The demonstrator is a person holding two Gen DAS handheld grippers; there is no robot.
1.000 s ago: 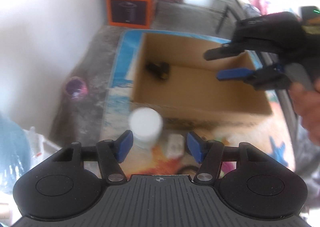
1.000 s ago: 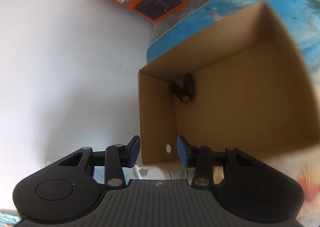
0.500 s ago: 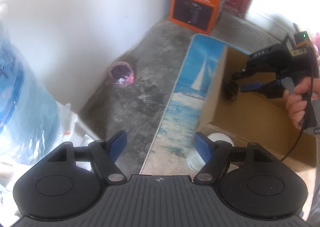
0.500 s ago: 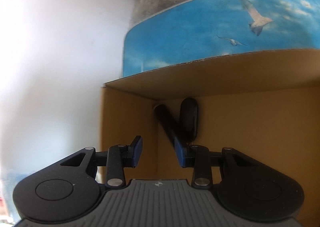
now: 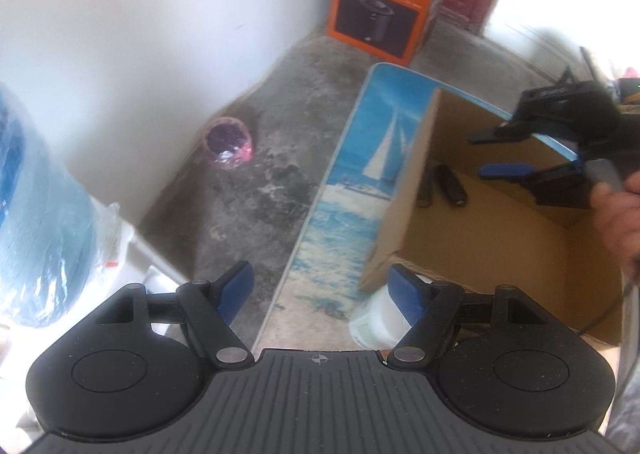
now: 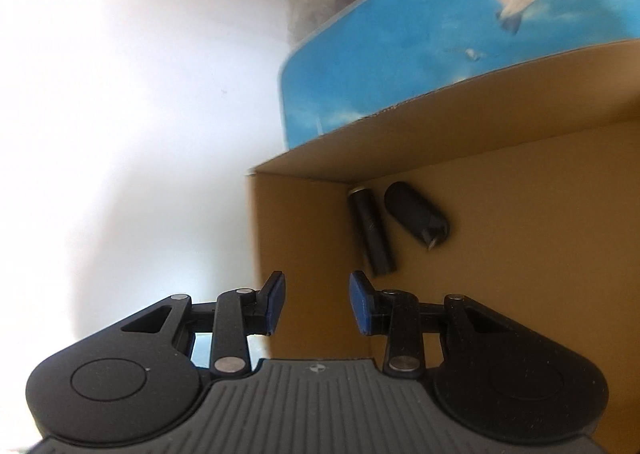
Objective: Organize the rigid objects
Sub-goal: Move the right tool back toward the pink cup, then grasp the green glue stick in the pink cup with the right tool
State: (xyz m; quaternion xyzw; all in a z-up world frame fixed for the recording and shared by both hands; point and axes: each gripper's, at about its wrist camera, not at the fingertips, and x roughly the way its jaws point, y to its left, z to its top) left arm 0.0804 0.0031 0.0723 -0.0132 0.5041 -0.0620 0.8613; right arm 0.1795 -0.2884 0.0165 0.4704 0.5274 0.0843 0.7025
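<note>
Bright daylight, blown-out white wall (image 6: 120,94), glare top right, fisheye-bent edges, soft blur

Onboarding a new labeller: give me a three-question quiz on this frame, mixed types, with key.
1. True or false: the cardboard box holds two dark cylinders lying in one corner.
2. Multiple choice: what sits just outside the box's near corner, by the left gripper? A) white jar B) orange box C) pink cup
3. Fill in: the right gripper holds ____ between its jaws.

Key: 1 true. 2 A. 3 nothing; the jaws stand apart over the box, empty.
</note>
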